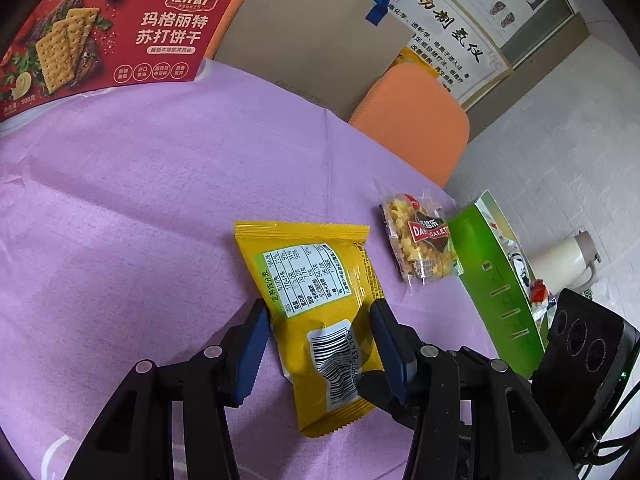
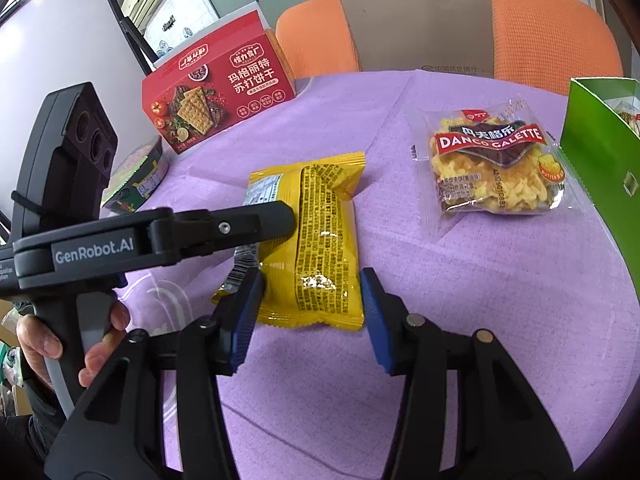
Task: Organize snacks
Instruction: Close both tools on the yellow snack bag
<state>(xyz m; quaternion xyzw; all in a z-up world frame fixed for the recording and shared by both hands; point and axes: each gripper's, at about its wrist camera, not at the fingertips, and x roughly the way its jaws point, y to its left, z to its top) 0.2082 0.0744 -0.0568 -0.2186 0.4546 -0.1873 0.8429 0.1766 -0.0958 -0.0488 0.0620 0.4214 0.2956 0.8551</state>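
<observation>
A yellow snack packet [image 1: 316,280] [image 2: 320,232] lies back side up on the lilac tablecloth [image 1: 140,200], barcode end nearest me. My left gripper [image 1: 320,308] is shut on it, a blue pad pressing each long side. In the right wrist view one of its black fingers [image 2: 248,220] reaches in from the left over the packet. My right gripper [image 2: 311,276] is open, its pads either side of the packet's near end; a yellow corner shows past the left pad. A clear Danco Galette packet [image 1: 420,240] [image 2: 496,168] lies to the right.
A red cracker box [image 1: 112,28] [image 2: 216,96] stands at the far left and an open green box [image 1: 496,280] [image 2: 596,148] at the right edge. A round tin [image 2: 140,176] sits left. Orange chairs [image 2: 556,32] stand behind. A hand [image 2: 60,340] holds the left gripper.
</observation>
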